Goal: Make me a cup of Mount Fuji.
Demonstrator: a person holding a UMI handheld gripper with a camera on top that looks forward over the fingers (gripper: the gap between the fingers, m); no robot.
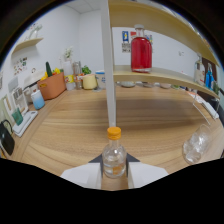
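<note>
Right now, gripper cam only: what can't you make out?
- Clear bottle with orange cap: base hidden behind the gripper fingers; grip contact unclear.
- Clear glass beside it: contents unreadable, too transparent.
- Red jar on shelf: label too small.
- Countertop nearest the camera: blocked by the gripper body.

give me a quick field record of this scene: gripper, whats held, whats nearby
gripper: hand-held gripper, fingers closed on a bottle
held item: small clear bottle with orange cap, upright between the fingers
surface: wooden table
nearby glass: clear empty glass to one side of the fingers
shelf: red jar on the wooden shelf beyond
far side: orange pot, yellow cup
</note>
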